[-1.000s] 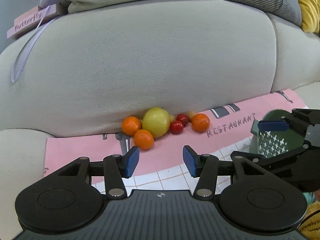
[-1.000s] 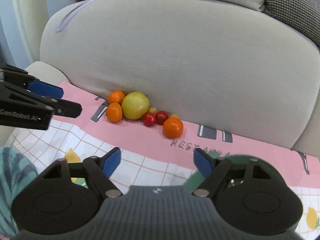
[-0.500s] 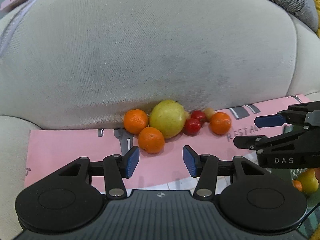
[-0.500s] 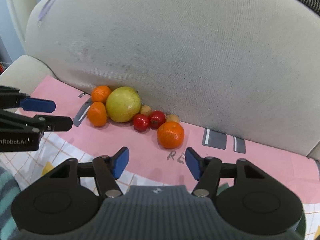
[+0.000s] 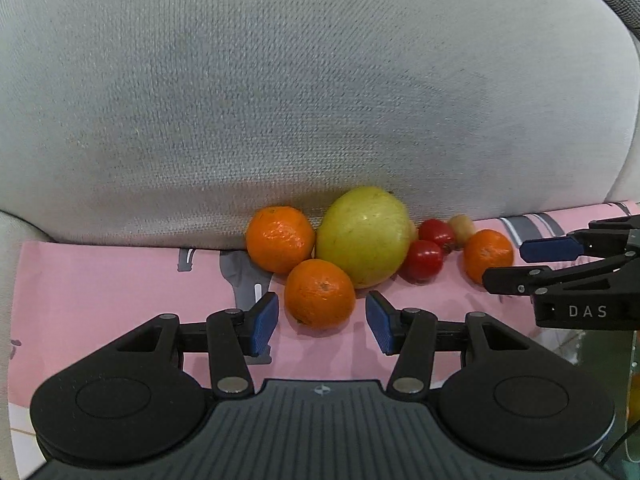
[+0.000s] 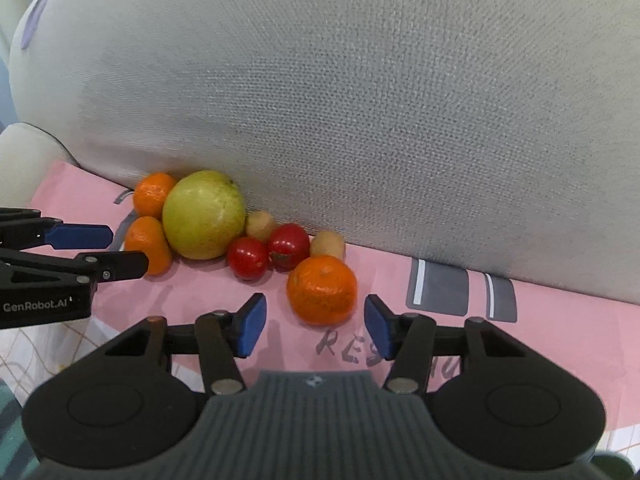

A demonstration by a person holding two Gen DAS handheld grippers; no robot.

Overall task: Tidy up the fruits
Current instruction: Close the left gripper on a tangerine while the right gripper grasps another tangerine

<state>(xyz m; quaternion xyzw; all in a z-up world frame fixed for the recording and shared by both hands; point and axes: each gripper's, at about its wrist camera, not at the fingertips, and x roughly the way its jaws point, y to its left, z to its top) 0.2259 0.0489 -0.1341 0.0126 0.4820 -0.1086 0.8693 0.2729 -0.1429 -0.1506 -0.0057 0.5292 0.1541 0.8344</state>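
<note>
Against the sofa cushion lay a large yellow-green fruit [image 5: 362, 236]. A mandarin [image 5: 279, 238] touched it at nine o'clock, another [image 5: 319, 293] at seven. At three o'clock sat two red tomatoes [image 5: 423, 259], a tan fruit [image 5: 461, 226] and a third mandarin [image 5: 487, 254].

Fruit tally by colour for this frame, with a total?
Orange: 3
Yellow-green: 1
Red: 2
Tan-brown: 2
Total: 8

Orange mandarins [image 5: 319, 293], yellow-green pomelo [image 5: 365, 236], red tomatoes [image 6: 248, 258], pink printed cloth [image 5: 120, 284], grey woven cushion [image 5: 304, 92].
</note>
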